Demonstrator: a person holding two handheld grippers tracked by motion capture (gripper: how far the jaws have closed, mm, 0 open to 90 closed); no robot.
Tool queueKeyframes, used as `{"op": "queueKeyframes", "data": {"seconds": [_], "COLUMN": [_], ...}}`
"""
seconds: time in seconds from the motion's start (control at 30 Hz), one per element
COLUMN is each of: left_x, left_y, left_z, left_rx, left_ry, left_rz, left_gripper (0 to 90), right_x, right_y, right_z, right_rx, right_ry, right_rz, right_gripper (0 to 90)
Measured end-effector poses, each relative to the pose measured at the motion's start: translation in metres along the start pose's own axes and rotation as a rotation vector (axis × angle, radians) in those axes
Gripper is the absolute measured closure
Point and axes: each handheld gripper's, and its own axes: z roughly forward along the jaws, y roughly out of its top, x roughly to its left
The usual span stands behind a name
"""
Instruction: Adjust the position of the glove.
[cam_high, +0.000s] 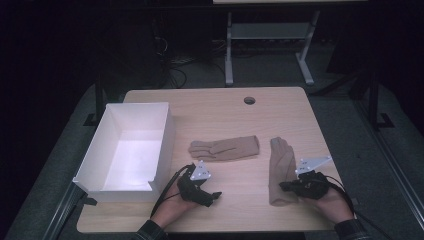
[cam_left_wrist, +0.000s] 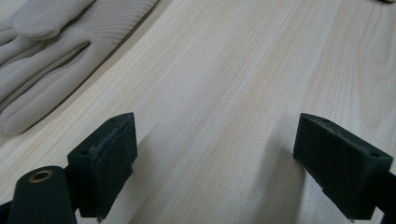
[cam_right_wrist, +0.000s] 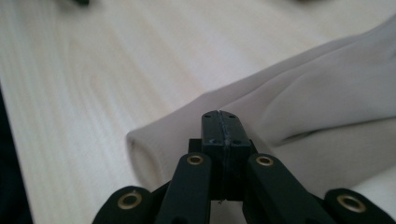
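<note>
Two beige gloves lie flat on the wooden table (cam_high: 220, 112). One glove (cam_high: 225, 148) lies crosswise at the middle, and its fingers (cam_left_wrist: 46, 56) reach into the left gripper view at top left. The other glove (cam_high: 280, 162) lies lengthwise at the right, cuff toward me. My left gripper (cam_high: 212, 197) hovers open over bare wood (cam_left_wrist: 215, 140), with nothing between its pads. My right gripper (cam_high: 284, 186) is shut, its pads pressed together over the cuff end of the right glove (cam_right_wrist: 327, 93). At its tip (cam_right_wrist: 220, 116) I see no fabric pinched between the pads.
A white open-topped box (cam_high: 165, 140) stands on the left part of the table, near my left hand. A round cable hole (cam_high: 249, 100) sits near the far edge. Beyond the table stand a desk frame and cables on a dark floor.
</note>
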Motion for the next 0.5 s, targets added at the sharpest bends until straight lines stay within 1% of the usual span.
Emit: {"op": "queueKeyframes", "data": {"seconds": [0.07, 0.2, 0.23, 0.3, 0.4, 0.5], "left_x": [0.000, 0.000, 0.000, 0.000, 0.000, 0.000], "left_y": [0.000, 0.000, 0.000, 0.000, 0.000, 0.000], "left_z": [0.000, 0.000, 0.000, 0.000, 0.000, 0.000], "left_rx": [0.002, 0.003, 0.004, 0.003, 0.003, 0.002], "left_ry": [0.000, 0.000, 0.000, 0.000, -0.001, -0.001], "left_rz": [0.002, 0.002, 0.002, 0.002, 0.002, 0.003], "left_gripper": [12.9, 12.9, 12.9, 12.9, 12.9, 12.8], "right_x": [-0.008, -0.027, -0.031, -0.035, -0.041, -0.046], "right_y": [0.003, 0.008, 0.010, 0.013, 0.018, 0.020], "right_z": [-0.003, -0.001, 0.000, 0.001, 0.006, 0.014], "right_rx": [-0.023, -0.034, -0.042, -0.050, -0.063, -0.033], "right_ry": [-0.021, -0.046, -0.049, -0.055, -0.066, -0.084], "right_rz": [0.003, 0.039, 0.037, 0.054, 0.046, 0.050], "right_gripper": [90.0, 90.0, 90.0, 90.0, 90.0, 90.0]}}
